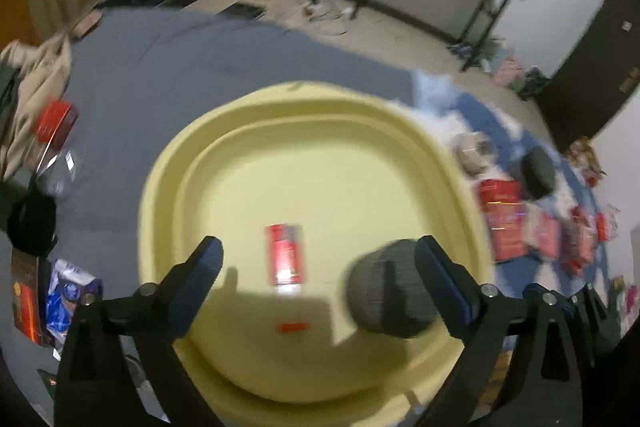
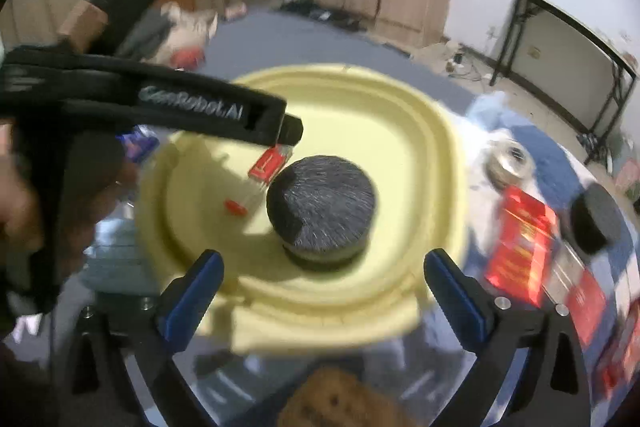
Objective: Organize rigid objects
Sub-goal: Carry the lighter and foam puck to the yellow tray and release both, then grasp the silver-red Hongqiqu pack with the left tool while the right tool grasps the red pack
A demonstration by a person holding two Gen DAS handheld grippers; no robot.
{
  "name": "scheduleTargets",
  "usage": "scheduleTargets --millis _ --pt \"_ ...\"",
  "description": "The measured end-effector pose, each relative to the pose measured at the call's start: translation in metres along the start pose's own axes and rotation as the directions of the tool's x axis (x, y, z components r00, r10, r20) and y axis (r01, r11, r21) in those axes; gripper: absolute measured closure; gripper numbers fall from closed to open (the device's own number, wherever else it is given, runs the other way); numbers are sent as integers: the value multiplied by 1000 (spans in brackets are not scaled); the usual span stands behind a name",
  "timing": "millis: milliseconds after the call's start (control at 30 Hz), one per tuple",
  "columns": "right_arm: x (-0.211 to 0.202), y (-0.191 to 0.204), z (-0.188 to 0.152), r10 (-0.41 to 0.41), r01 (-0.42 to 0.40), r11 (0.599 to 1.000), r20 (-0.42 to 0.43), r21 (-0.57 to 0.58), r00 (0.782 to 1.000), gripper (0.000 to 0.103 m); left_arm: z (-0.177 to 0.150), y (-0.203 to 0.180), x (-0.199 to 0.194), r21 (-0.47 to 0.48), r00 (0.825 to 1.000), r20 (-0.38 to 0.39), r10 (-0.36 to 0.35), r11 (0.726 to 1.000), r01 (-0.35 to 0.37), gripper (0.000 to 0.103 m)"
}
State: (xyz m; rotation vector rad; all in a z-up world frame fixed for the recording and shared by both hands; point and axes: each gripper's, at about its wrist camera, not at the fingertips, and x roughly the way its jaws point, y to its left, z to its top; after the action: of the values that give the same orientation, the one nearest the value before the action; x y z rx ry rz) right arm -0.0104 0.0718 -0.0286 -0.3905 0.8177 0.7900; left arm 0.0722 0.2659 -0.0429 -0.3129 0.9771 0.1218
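Both grippers, left gripper (image 1: 318,265) and right gripper (image 2: 322,277), are hovering released and empty over the pale yellow plastic basin (image 1: 172,163), where the round dark grey puck (image 2: 321,205) and small red box (image 1: 285,254) are lying mid-frame, so withdrawing straight upward should avoid nudging either.

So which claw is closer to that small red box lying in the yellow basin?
Left. The left claw hangs open right over the small red box; the right claw sits back at the yellow basin's near rim, beyond the round dark tin.
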Motion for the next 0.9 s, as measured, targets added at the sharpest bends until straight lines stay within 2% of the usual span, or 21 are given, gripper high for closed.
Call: scheduleTargets --millis 133,233,333,400,467,567,600,667,733,833,900 --pt "-60 -41 -21 -27 20 993 65 117 998 0 -4 -49 -25 89 998 24 -57 995 54 0" --pt "-113 -89 -43 -83 66 982 89 179 993 0 -15 -94 -33 158 997 10 -81 984 79 0" --pt "-166 -142 -67 -174 148 958 87 247 981 0 -29 -125 -35 146 997 12 -80 986 77 0" --pt "-198 -176 -86 -250 217 929 76 299 965 0 -36 -142 -31 112 995 -4 -95 989 95 0" --pt "-231 -205 -110 -342 301 889 63 345 938 0 -45 -155 -31 124 994 -23 -110 986 112 0" --pt "-265 -231 -153 -471 415 821 52 392 881 0 -54 -166 -38 178 995 -19 -101 979 102 0" --pt "-273 -242 -171 -473 399 794 53 459 879 0 -56 -167 -40 180 995 -10 -101 978 101 0" --pt "-274 -255 -189 -417 323 744 30 585 908 0 -56 -167 -42 164 996 1 -94 982 93 0" --pt "-279 -268 -193 -407 289 714 42 638 913 0 -56 -166 -44 150 994 3 -108 983 106 0" --pt "-280 -281 -192 -415 277 700 60 658 908 0 -58 -167 -46 153 993 6 -120 981 117 0" --pt "-272 -286 -192 -402 282 705 38 650 915 0 -60 -172 -44 168 991 0 -132 977 130 0"
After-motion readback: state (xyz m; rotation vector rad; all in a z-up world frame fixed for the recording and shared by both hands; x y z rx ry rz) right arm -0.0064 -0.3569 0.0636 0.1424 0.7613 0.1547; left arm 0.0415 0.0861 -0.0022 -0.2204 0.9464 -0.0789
